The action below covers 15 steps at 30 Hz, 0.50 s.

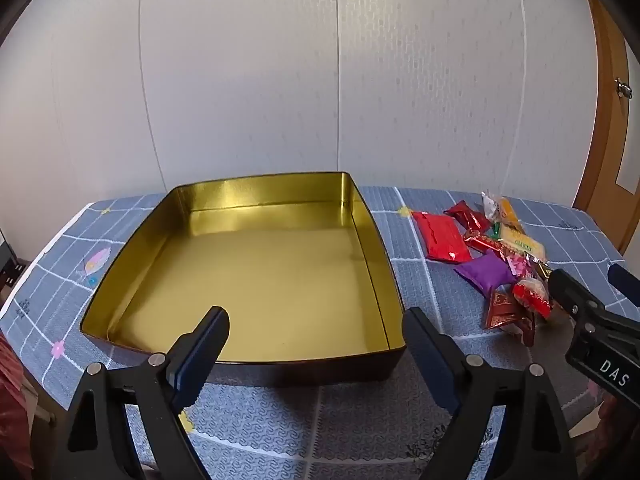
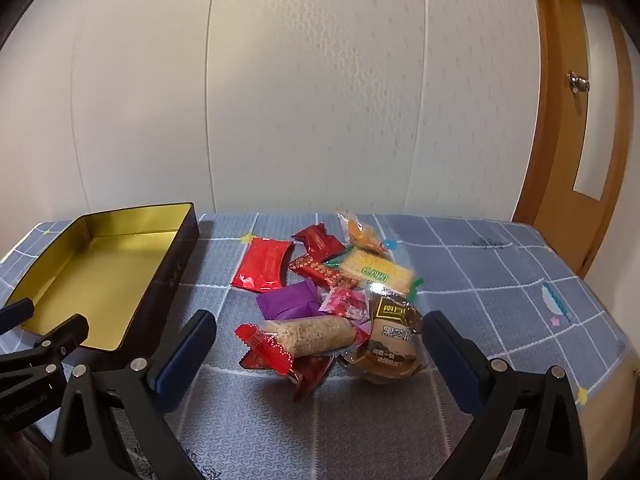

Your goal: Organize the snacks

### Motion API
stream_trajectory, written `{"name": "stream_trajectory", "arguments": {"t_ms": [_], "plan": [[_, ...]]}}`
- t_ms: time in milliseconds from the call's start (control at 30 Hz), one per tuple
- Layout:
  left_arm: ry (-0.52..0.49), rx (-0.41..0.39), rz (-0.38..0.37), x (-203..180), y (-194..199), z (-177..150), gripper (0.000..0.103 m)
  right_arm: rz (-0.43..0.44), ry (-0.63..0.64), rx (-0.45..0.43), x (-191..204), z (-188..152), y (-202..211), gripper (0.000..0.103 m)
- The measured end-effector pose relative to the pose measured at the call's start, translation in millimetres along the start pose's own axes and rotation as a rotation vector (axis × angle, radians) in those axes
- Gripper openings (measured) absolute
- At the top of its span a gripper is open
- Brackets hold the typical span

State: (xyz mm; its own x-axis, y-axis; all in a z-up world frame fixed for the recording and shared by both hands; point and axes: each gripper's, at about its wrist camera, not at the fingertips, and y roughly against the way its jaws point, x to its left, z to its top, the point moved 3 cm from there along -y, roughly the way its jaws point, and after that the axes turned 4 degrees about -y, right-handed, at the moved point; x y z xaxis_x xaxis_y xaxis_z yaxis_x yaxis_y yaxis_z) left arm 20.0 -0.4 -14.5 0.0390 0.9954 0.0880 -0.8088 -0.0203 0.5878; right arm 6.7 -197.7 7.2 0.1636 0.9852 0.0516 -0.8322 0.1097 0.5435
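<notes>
Nothing packed yet: the gold-lined tin (image 1: 256, 264) sits bare on the blue checked cloth (image 2: 500, 280), and every snack lies in one loose pile (image 2: 332, 300) just to its right. The left gripper (image 1: 316, 332) hovers over the tin's near edge, jaws wide with nothing between them. The right gripper (image 2: 320, 344) is spread just as wide and empty, lined up on the nearest pieces, a red-ended oat bar (image 2: 308, 336) and a brown-wrapped cake (image 2: 390, 344), so by my reckoning the whole job is ahead.
</notes>
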Motion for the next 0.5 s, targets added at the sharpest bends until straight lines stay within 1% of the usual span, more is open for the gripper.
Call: {"name": "stream_trajectory", "arguments": {"t_ms": [33,100,167,200,300,367,500], "plan": [[-0.009,-0.021,0.004,-1.7,2.3,-3.4,0.090,-0.001,0.002,0.002,-0.7,2.0,-0.7,0.103],[-0.005,-0.002,-0.009,-2.8,-0.7,-6.5,0.090,-0.003,0.007,-0.006,-2.5,6.3,-0.2,0.103],[-0.006,-0.014,-0.005,-3.7,2.4,-8.0,0.090,-0.007,0.018,-0.014,-3.9,10.9,0.7,0.103],[-0.009,-0.012,-0.006,-4.2,3.4,-7.9,0.089,-0.010,0.022,-0.012,-2.0,1.8,-2.9,0.103],[-0.008,0.003,-0.011,-4.7,-1.6,-5.8,0.089,-0.011,0.036,-0.022,0.5,-1.9,-0.1,0.103],[-0.009,0.010,-0.017,-2.4,-1.9,-4.7,0.089,-0.008,0.014,0.010,-4.2,6.7,-7.8,0.103],[-0.010,0.009,-0.016,-2.9,-1.1,-5.6,0.089,-0.009,0.016,0.009,-1.7,2.9,-5.8,0.103]]}}
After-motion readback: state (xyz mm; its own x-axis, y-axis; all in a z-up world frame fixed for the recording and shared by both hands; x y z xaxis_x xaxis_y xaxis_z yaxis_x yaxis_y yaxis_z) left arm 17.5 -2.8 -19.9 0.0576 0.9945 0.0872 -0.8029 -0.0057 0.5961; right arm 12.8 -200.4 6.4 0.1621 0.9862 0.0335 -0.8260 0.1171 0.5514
